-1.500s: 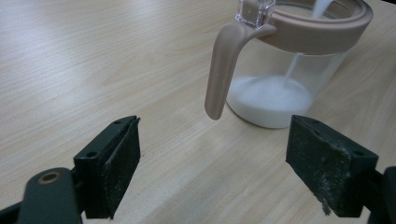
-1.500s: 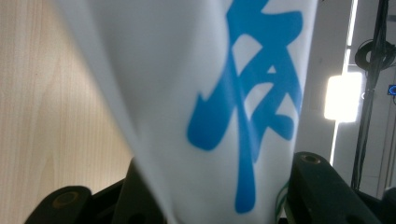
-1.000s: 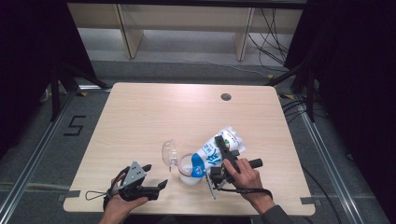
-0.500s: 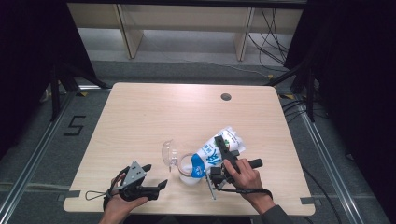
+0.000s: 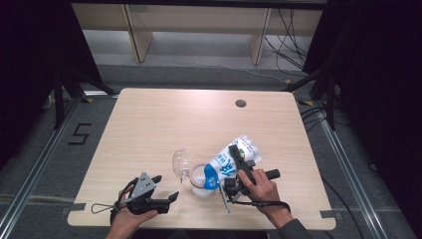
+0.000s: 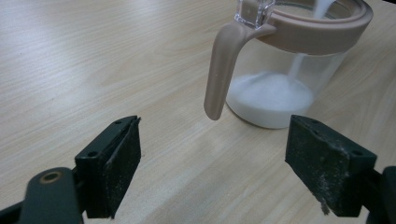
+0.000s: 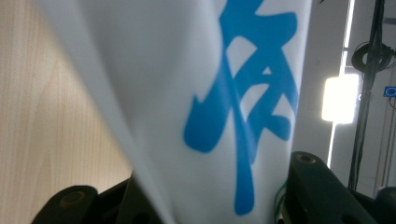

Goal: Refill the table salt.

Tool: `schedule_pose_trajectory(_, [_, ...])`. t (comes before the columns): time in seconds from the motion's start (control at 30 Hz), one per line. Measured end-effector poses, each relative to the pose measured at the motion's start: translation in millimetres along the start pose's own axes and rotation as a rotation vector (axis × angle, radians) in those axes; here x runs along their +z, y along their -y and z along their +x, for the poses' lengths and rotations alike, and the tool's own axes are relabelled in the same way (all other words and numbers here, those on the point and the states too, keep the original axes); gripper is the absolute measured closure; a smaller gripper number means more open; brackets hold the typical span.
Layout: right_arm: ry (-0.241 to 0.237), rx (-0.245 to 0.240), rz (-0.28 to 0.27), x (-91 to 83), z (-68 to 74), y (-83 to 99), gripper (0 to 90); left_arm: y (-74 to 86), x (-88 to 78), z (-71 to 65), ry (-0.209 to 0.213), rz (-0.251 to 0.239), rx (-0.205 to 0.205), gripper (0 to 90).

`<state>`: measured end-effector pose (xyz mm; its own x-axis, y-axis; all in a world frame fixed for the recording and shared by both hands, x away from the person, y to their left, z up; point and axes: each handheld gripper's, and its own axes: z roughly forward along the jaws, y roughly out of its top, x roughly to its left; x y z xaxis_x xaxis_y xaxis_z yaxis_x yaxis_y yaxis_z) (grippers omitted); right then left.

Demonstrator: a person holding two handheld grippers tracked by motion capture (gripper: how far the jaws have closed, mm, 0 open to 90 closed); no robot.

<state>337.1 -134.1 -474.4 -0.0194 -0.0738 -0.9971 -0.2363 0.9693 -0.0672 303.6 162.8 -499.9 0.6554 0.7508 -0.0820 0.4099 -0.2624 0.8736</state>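
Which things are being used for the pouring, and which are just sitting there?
In use:
white bag, tipped over
clear jar, white powder inside
right gripper, shut on the bag

Sitting there:
left gripper, open, holding nothing
round hole in the table

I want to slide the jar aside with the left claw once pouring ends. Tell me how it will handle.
The jar would probably slide rather than tip: it looks squat, and the white powder sits low in it. It looks like clear hard plastic or glass, so push gently. Its open lid may swing. The handle offers the left claw a grip.
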Motion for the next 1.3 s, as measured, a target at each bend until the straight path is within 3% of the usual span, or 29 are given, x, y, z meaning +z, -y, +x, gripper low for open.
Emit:
schedule_pose_trajectory(0.43, [-0.008, -0.014, -0.010, 0.5, -1.3, -0.1, 66.2, 0.0, 0.1, -0.1, 0.000, -0.001, 0.000, 17.9])
schedule_pose_trajectory(0.5, [-0.001, -0.055, -0.024, 1.3, -4.2, -0.4, 66.3, -0.4, -0.2, 0.5, -0.001, -0.001, 0.014, 17.9])
schedule_pose_trajectory(0.53, [-0.001, -0.057, -0.024, 1.3, -4.3, -0.4, 66.4, 0.0, 0.1, 0.0, 0.000, 0.000, -0.001, 17.9])
schedule_pose_trajectory(0.87, [-0.004, -0.044, -0.029, 1.7, -4.1, 0.0, 66.6, 0.0, 0.2, 0.0, 0.000, 0.000, 0.001, 17.9])
schedule_pose_trajectory(0.9, [-0.014, 0.018, -0.007, 0.5, 0.3, 0.6, 66.5, 0.0, 0.1, 0.1, 0.000, 0.001, 0.001, 17.9])
schedule_pose_trajectory(0.93, [-0.015, 0.025, -0.002, 0.1, 0.8, 0.6, 66.6, 0.0, 0.1, 0.1, 0.000, 0.000, 0.001, 17.9])
schedule_pose_trajectory(1.03, [-0.006, -0.041, -0.028, 1.5, -4.1, 0.0, 66.6, 0.0, 0.5, -0.4, 0.001, -0.005, -0.004, 17.9])
schedule_pose_trajectory(1.07, [-0.003, -0.045, -0.031, 1.6, -4.3, -0.1, 66.6, -0.4, 0.0, 0.4, 0.000, -0.003, 0.011, 17.9])
schedule_pose_trajectory(1.3, [-0.003, -0.045, -0.034, 1.6, -4.4, 0.0, 66.8, 0.0, 0.1, 0.1, 0.000, 0.000, 0.001, 17.9])
